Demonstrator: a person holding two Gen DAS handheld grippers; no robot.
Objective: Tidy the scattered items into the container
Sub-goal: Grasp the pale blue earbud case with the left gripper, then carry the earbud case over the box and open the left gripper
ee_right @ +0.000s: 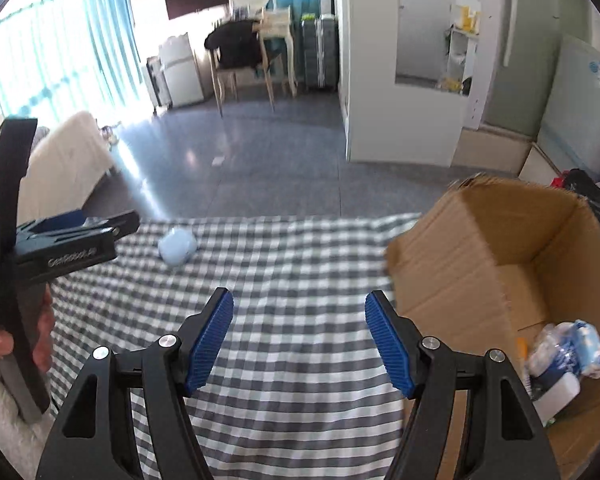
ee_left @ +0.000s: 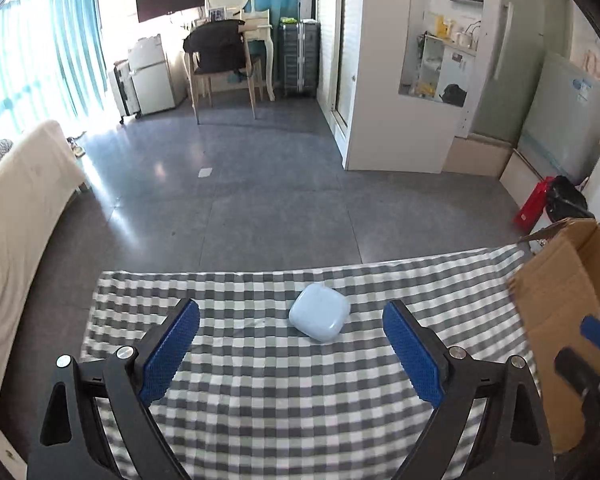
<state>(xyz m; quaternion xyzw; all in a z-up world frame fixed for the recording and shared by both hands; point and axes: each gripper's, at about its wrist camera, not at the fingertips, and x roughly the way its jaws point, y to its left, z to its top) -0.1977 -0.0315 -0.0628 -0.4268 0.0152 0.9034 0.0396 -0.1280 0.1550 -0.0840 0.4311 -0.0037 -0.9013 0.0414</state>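
A pale blue rounded case (ee_left: 319, 317) lies on the checked tablecloth (ee_left: 284, 392), just ahead of my left gripper (ee_left: 291, 312), which stands open with nothing between its blue pads. The same case (ee_right: 177, 246) shows far left in the right wrist view. My right gripper (ee_right: 299, 308) is open and empty over the cloth (ee_right: 292, 264), left of the cardboard box (ee_right: 452, 280). The box (ee_left: 556, 304) stands at the table's right end. Inside it lie a crumpled clear plastic packet (ee_right: 568, 350) and a white item.
The left gripper's body (ee_right: 60, 248) and the hand holding it sit at the left of the right wrist view. Beyond the table's far edge is grey floor (ee_left: 284, 176). A cream bed (ee_left: 24, 208) stands at the left, a white cabinet (ee_left: 396, 80) behind.
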